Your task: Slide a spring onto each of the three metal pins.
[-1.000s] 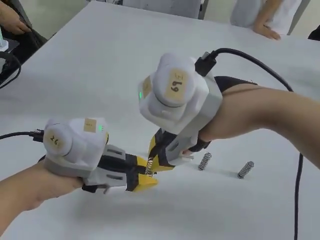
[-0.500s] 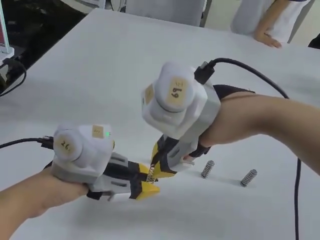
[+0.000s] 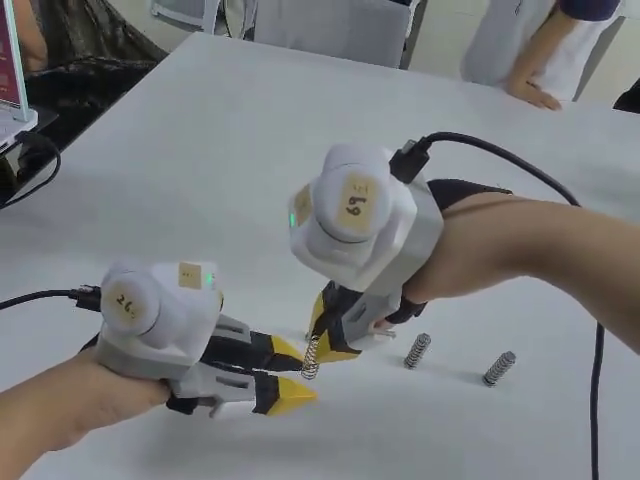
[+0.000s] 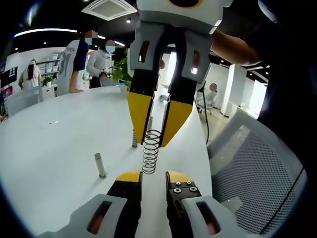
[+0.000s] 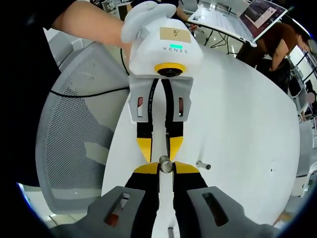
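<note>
My right gripper (image 3: 324,346) points down at the white table (image 3: 200,170), shut on the upper end of a small steel spring (image 3: 312,357). In the left gripper view the spring (image 4: 150,151) hangs from the right gripper (image 4: 154,143), its lower end just in front of my left gripper (image 4: 154,177). The left gripper (image 3: 288,373) lies low on the table, jaws open, tips facing the spring. In the right gripper view the spring (image 5: 165,164) shows end-on between my right gripper's tips (image 5: 166,167). A metal pin (image 4: 100,165) stands on the table to the left.
Two loose springs (image 3: 417,350) (image 3: 498,368) lie on the table right of the grippers. A black cable (image 3: 520,160) runs over the right forearm. A person's hand (image 3: 530,95) rests at the far table edge. A mesh chair (image 4: 257,163) stands beside the table.
The head camera has shifted a little. Both grippers stay tip to tip with the spring still held by the right one; the left gripper's jaws look slightly further apart.
</note>
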